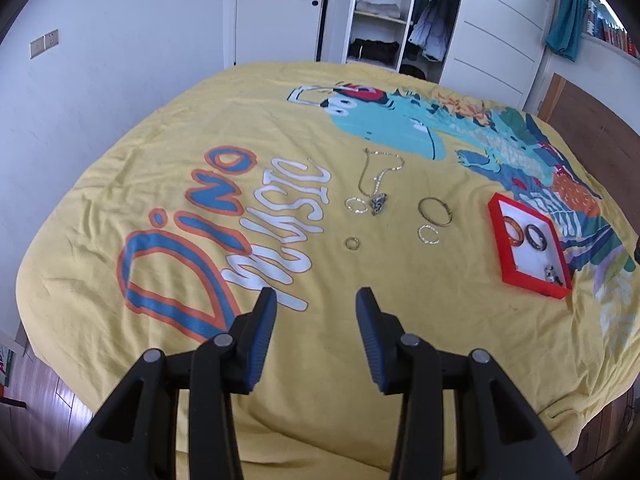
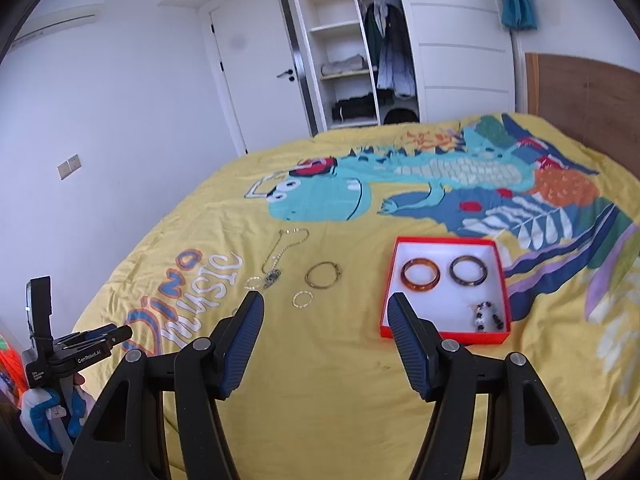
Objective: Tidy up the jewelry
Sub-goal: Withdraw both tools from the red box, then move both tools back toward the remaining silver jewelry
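A red box [image 2: 504, 276] with a white inside lies on the yellow bedspread; it also shows in the left wrist view [image 1: 496, 236]. It holds an amber bangle [image 2: 420, 274], a dark bangle [image 2: 468, 271] and a beaded piece [image 2: 486, 315]. Loose on the bedspread lie a chain necklace [image 1: 378, 178], a thin bangle [image 1: 435, 211], a twisted hoop [image 1: 429, 235], a small ring [image 1: 352, 243] and a light hoop [image 1: 356, 204]. My left gripper [image 1: 316, 300] is open and empty, short of the small ring. My right gripper [image 2: 326, 306] is open and empty, just left of the box.
The bed [image 1: 120, 184] drops off at its near and left edges to a wood floor. A white wall, a door [image 2: 256, 76] and an open wardrobe [image 2: 352, 48] stand beyond the bed. A wooden headboard [image 2: 584, 96] is at the right.
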The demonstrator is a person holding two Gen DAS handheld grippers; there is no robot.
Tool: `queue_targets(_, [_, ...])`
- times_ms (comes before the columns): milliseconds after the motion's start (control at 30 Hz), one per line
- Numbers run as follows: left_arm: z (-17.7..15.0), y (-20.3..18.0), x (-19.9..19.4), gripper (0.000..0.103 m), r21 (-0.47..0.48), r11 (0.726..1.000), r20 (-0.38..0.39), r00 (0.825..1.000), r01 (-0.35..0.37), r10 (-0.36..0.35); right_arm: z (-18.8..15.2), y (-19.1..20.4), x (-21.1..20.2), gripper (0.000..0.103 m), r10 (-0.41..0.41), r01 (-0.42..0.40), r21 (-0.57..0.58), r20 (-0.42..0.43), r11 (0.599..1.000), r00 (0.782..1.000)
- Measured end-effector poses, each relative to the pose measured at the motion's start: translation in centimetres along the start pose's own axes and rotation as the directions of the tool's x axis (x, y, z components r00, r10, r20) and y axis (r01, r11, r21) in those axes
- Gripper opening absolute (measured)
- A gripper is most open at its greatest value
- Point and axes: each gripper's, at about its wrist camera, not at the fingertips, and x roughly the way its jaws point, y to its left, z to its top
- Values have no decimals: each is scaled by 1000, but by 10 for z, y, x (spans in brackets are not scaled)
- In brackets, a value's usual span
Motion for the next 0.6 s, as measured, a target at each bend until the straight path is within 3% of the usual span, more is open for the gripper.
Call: queue_targets(600, [13,-18,90,39,20,999,-102,994,35,-33,-22,-10,110,54,69,-67,19,-169,998,983])
